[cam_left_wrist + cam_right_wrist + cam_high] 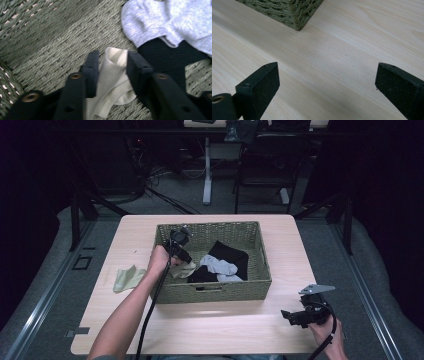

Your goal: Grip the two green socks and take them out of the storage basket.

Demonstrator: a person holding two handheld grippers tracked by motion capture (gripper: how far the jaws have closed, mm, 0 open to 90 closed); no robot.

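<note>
cream sock (110, 82) | lower end hidden behind tongs

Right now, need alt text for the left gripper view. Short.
The left claw straddles a bunched cream sock on the woven floor of a green basket, its jaws against the sock's sides. A grey sock lies over a black sock just beyond.

Woven wicker basket (260, 251); cream knit sock (113, 82) (ribbed cuff); matt wood table (210, 325).
</note>
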